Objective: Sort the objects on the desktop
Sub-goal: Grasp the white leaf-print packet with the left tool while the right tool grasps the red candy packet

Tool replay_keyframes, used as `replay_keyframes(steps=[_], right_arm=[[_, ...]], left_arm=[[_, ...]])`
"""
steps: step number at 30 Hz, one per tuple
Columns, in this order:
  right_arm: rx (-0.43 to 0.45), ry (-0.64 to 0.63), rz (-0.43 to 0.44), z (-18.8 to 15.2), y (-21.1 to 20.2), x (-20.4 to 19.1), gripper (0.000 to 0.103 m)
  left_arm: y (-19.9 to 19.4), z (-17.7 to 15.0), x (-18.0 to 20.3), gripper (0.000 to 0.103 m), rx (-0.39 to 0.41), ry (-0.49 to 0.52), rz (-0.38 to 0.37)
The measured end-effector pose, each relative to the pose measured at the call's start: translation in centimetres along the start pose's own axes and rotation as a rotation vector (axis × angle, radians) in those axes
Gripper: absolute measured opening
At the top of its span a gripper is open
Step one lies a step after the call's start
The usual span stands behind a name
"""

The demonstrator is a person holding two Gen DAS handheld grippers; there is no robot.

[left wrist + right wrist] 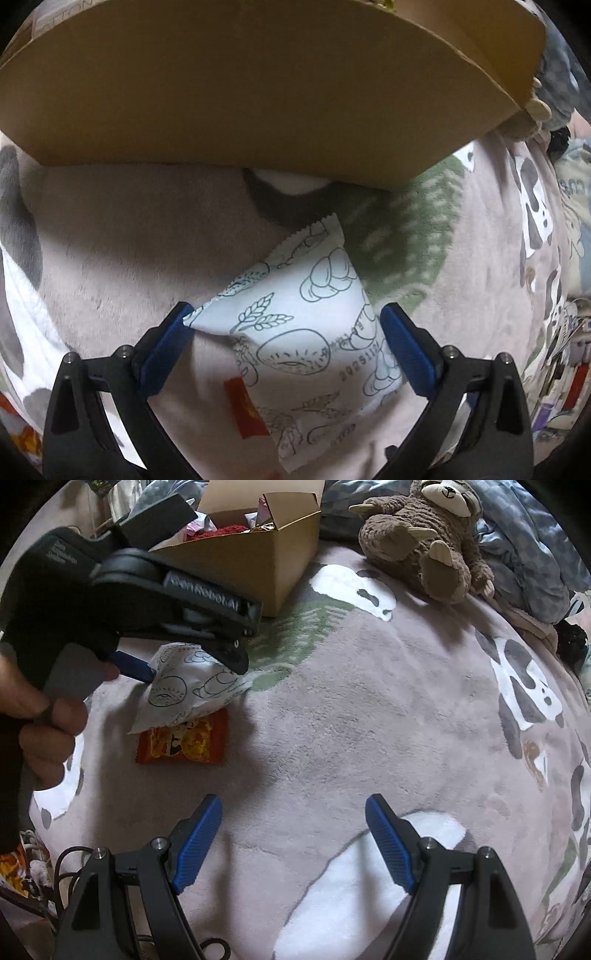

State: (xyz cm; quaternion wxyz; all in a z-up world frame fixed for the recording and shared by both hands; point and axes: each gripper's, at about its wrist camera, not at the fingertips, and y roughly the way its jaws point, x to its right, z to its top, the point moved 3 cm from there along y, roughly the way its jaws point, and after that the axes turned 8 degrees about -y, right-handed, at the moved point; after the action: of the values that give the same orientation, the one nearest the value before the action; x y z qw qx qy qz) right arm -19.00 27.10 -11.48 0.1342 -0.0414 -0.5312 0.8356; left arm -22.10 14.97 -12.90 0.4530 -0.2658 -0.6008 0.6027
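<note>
A white packet (295, 332) printed with bread drawings lies on the pink blanket, partly over an orange snack packet (184, 742). My left gripper (288, 308) points down over the white packet with its blue pads on either side, right at the packet's edges, jaws wide. From the right wrist view the left gripper (194, 668) sits on top of the white packet (184, 694), held by a person's hand (44, 738). My right gripper (293, 800) stands open over bare blanket, nothing between its fingers.
A cardboard box (240, 561) with several colourful items inside stands just beyond the packets; its wall (258, 92) fills the top of the left wrist view. A brown plush sloth (424, 542) lies at the back right. The panda-print blanket (369, 701) spreads around. Cables (70, 867) lie lower left.
</note>
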Motion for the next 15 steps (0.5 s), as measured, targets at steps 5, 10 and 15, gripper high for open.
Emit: replay_keyframes(steps=[5,10,15], right_arm=[[0.008,-0.015,0.012,0.0,0.0,-0.2,0.081],[0.027,-0.011,0.065,0.7,0.0,-0.9,0.081],[0.03,0.0,0.104,1.7,0.4,-1.7,0.081]], left_arm=[[-1.7,-0.5,-0.4,0.065,0.051,0.085,-0.031],[-3.0,-0.7,-2.2,0.061,0.096,0.115,0.016],[-3.7,-1.4,-4.1,0.06,0.103,0.132,0.041]])
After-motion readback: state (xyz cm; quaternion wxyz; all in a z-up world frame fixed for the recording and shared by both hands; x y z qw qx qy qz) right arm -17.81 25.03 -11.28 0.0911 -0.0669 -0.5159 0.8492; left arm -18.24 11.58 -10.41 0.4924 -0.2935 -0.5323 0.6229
